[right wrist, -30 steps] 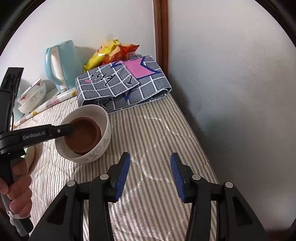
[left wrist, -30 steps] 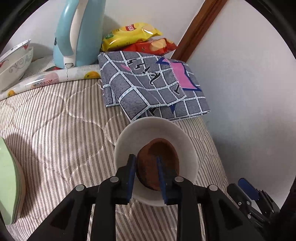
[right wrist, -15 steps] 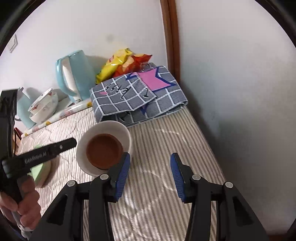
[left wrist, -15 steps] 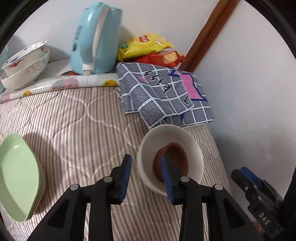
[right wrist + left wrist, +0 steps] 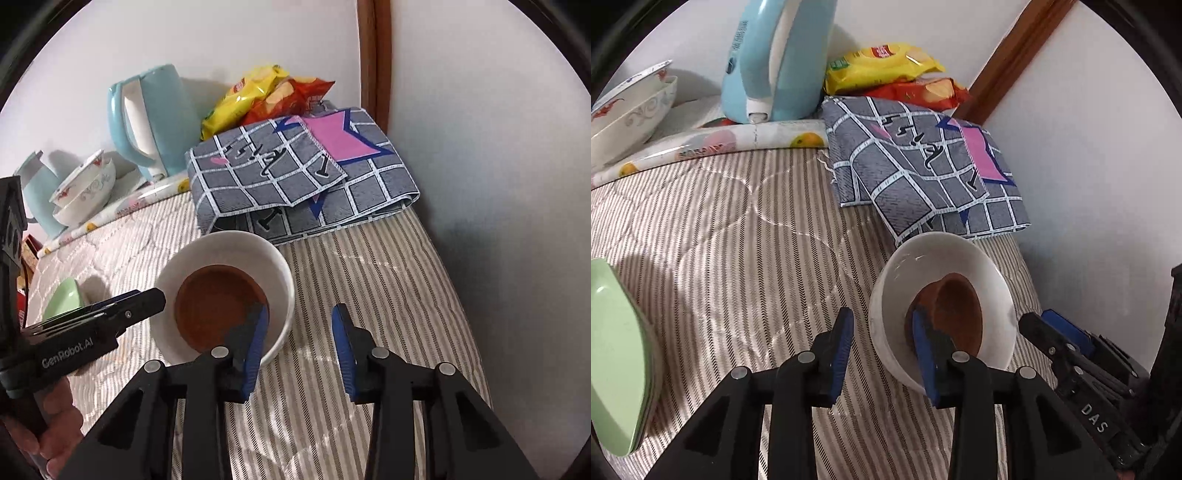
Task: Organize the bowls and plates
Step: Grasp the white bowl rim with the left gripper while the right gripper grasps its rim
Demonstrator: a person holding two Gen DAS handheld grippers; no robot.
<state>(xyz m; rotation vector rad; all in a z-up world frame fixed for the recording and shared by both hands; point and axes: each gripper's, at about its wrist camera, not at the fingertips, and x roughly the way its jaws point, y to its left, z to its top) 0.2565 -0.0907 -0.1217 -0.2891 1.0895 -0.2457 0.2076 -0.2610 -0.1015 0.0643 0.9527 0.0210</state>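
Note:
A white bowl [image 5: 894, 280] [image 5: 229, 247] with a small brown bowl [image 5: 956, 310] [image 5: 218, 302] nested in it sits on the striped quilt. My left gripper [image 5: 882, 347] is open and straddles the white bowl's near-left rim: one finger is inside by the brown bowl, the other outside. My right gripper [image 5: 299, 347] straddles the bowl's right wall, and its jaws are closing without pressing it. Each gripper shows in the other's view, the left [image 5: 147, 301] and the right [image 5: 1052, 332]. Green plates [image 5: 613, 362] [image 5: 64, 299] lie stacked at the left.
Two patterned bowls [image 5: 628, 107] [image 5: 85, 188] are stacked at the back left beside a pale blue kettle [image 5: 775, 62] [image 5: 147, 118]. A folded checked cloth [image 5: 923, 162] [image 5: 295, 177] and snack bags [image 5: 886, 70] lie behind the bowl. A wall runs close along the right. A hand [image 5: 55, 424] holds the left gripper.
The left gripper let go of the brown bowl, opened and shifted left across the white bowl's rim. The right gripper moved left to the bowl, and its jaws have narrowed.

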